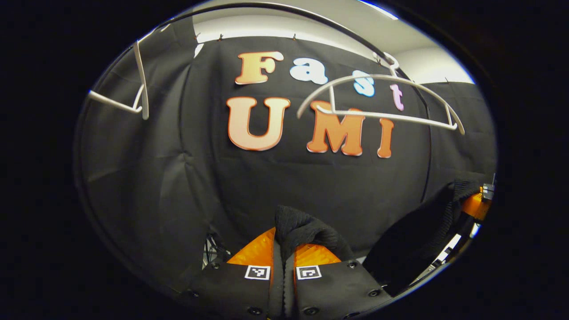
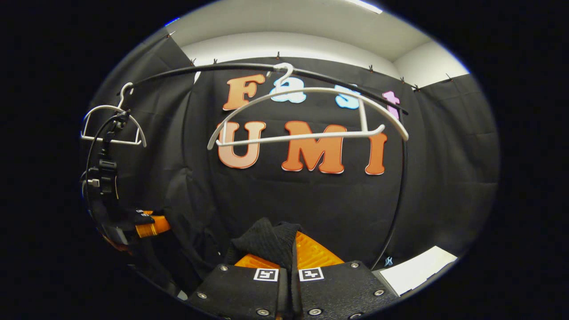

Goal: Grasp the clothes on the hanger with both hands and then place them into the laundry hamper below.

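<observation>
At the bottom centre of the left gripper view, the left gripper (image 1: 283, 262) has its jaws clenched on a fold of black knitted garment (image 1: 302, 229), which bunches up above the fingertips and spills over the right-hand finger. From there the same dark cloth shows again at the lower right of the frame, draping down from the right gripper (image 1: 478, 204) near the right edge. Above, in the upper right, a bare white hanger (image 1: 382, 113) hangs tilted from a thin black rail (image 1: 311, 18) that curves across the top. A second white hanger (image 1: 138, 95) sits at the upper left, seen nearly edge-on. Behind everything is the black cloth wall (image 1: 178, 178).

At the bottom centre of the right gripper view, the right gripper (image 2: 288, 262) is likewise closed tight on a bunch of the black garment (image 2: 266, 242), the cloth pinched between both fingers and heaped just above them. To the lower left, the left gripper (image 2: 149, 226) appears near the frame edge, with a black cable running up beside it. The bare hanger (image 2: 306, 133) hangs at upper centre from the rail (image 2: 222, 69), and the other hanger (image 2: 111, 129) hangs at the upper left. A white surface (image 2: 418, 269) shows at the lower right.
</observation>
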Tool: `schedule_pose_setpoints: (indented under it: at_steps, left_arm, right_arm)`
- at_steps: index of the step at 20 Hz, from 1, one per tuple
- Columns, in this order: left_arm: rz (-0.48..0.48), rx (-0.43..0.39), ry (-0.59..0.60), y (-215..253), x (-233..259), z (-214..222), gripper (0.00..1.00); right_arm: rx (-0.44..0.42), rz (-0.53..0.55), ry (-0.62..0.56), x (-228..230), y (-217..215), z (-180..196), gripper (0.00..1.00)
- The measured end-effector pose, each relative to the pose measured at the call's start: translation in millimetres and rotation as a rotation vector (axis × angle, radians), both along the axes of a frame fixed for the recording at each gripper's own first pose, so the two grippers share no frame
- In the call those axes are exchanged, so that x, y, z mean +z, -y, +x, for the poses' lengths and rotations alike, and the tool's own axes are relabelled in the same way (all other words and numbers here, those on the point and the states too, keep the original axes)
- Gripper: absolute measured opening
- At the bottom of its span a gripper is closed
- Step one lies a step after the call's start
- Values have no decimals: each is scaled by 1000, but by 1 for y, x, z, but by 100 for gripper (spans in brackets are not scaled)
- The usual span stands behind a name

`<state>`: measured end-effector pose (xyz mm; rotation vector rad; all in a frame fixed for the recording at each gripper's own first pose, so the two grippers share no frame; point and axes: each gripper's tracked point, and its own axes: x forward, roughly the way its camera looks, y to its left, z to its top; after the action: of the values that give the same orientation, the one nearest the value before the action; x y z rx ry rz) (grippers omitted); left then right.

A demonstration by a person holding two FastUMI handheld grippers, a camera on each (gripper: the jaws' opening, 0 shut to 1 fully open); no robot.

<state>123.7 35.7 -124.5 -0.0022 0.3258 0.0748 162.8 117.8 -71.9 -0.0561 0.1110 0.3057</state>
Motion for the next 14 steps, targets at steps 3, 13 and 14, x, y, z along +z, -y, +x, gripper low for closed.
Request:
schedule_pose_setpoints:
  at_steps: [3,13,14]
  left_arm:
    - [-12,-22,-90,18,-43,-23,8]
    - [27,-102,-353,59,-177,-43,8]
    - [20,-103,-400,59,-192,-49,8]
  right_arm:
    - [24,4,-89,-50,-18,-4,3]
    - [27,-49,-436,-220,-37,-19,7]
    - [23,-53,-457,-231,-38,-18,8]
